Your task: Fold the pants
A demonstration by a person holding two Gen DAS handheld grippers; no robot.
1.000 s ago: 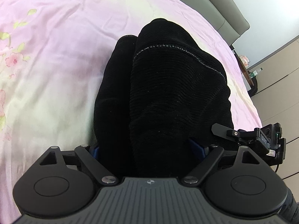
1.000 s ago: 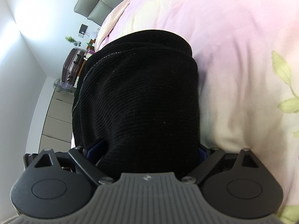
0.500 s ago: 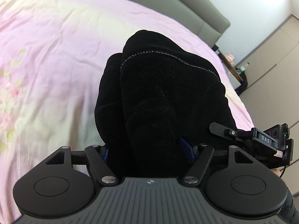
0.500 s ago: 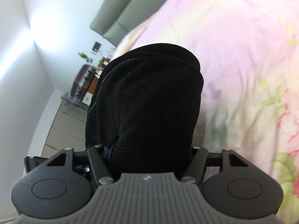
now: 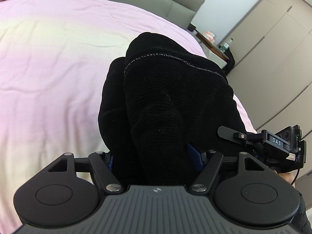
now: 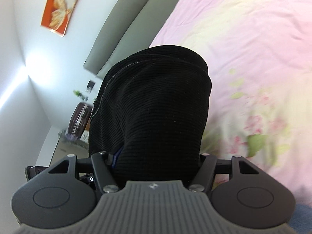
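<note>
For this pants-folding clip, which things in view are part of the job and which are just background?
Part of the job:
- black pants, bunched and held up over the bed
- left gripper, shut on the pants
- right gripper, shut on the pants
- pink bedspread, the folding surface

Just background:
- grey headboard
- wardrobe
- nightstand
- orange wall picture
- suitcase

the bed wore a pink and pale yellow cover, lightly creased, with a pink and green flower print toward one side. a grey padded headboard ran along its far end. the black ribbed pants hung bunched above the cover; whether their lower end touched it could not be told.
</note>
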